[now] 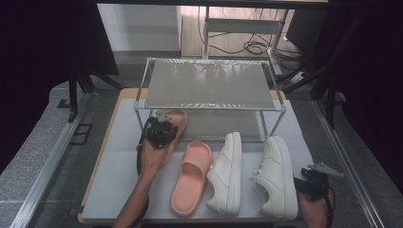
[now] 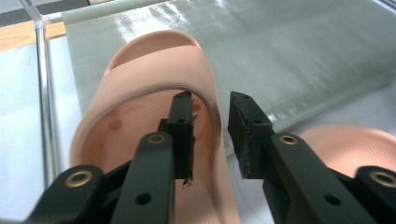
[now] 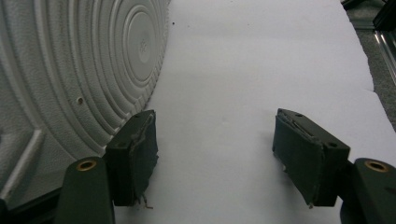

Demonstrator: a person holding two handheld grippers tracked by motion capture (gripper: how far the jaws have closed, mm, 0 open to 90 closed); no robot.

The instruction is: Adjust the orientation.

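A pink slipper (image 1: 177, 121) lies with its toe on the lower shelf (image 1: 228, 124) of a metal shoe rack (image 1: 209, 85). My left gripper (image 1: 166, 124) is at that slipper. In the left gripper view the slipper's (image 2: 154, 70) side wall passes between the jaws of the left gripper (image 2: 210, 109): one jaw stands inside, one outside, and a gap shows at the outer pad, so the gripper is open. The second pink slipper (image 1: 192, 175) lies on the table beside two white sneakers (image 1: 227, 173) (image 1: 275, 175). My right gripper (image 1: 304, 175) (image 3: 215, 135) stands open beside the right sneaker's ringed sole (image 3: 70, 70), holding nothing.
The rack's grey mesh shelf (image 2: 289, 56) stretches away behind the slipper, with a metal leg (image 2: 44, 93) at its left. A white mat (image 1: 119, 166) (image 3: 261, 56) covers the table. Dark stands and cables crowd the floor behind the rack.
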